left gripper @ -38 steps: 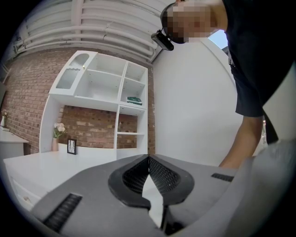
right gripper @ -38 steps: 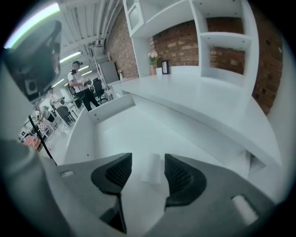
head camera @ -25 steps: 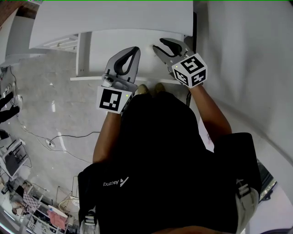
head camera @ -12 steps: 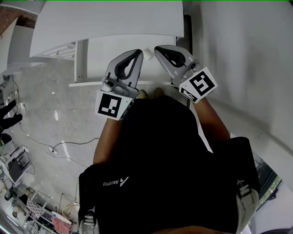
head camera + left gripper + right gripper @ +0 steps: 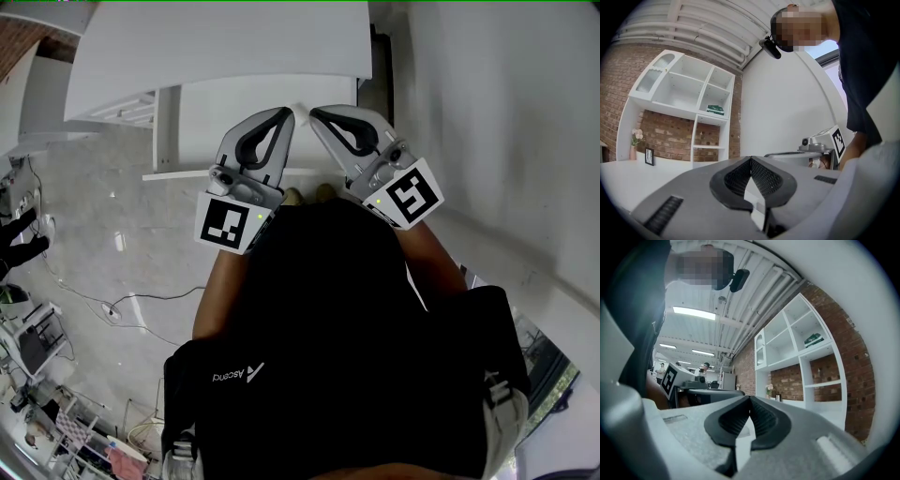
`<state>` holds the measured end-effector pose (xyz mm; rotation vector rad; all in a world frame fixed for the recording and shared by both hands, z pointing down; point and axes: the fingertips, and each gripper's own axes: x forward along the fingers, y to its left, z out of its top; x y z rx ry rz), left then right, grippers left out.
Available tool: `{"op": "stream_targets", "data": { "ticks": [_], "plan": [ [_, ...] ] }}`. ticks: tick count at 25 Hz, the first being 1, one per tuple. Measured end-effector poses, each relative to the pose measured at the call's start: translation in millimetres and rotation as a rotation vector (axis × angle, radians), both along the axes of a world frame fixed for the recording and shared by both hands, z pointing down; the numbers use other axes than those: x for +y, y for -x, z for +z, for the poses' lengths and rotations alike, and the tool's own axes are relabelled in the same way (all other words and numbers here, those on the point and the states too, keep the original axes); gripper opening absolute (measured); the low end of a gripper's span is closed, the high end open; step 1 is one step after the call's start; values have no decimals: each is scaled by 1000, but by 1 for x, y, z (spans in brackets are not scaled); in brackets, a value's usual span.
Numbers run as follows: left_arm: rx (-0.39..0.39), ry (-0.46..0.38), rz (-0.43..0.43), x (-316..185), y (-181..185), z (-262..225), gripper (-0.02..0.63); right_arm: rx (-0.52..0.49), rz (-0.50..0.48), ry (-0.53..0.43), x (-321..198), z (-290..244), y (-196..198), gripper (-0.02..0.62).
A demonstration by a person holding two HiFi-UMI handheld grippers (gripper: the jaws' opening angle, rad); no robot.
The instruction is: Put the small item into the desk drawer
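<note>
My left gripper [image 5: 284,112] and right gripper [image 5: 315,113] are both closed and empty, right jaws just shut, over the drawer [image 5: 225,103]. I can't see the small item, likely inside; next, push drawer shut.

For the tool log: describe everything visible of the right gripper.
The right gripper is a grey, plastic-looking two-jaw tool with ribbed black pads and a white cube of black square markers at its rear. Its jaws have just been closing and now meet at the tips, nothing between them. It points roughly level before the white desk, tips near but apart from the left gripper.
</note>
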<state>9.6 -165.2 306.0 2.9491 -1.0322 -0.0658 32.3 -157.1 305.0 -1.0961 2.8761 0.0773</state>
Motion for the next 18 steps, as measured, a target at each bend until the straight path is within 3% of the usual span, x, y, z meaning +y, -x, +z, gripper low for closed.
{"op": "stream_targets", "data": {
  "ticks": [18],
  "plan": [
    [-4,-6,-17,5,-4,1,-2,-25,25,-16,3,-1,-12,1]
  ]
}}
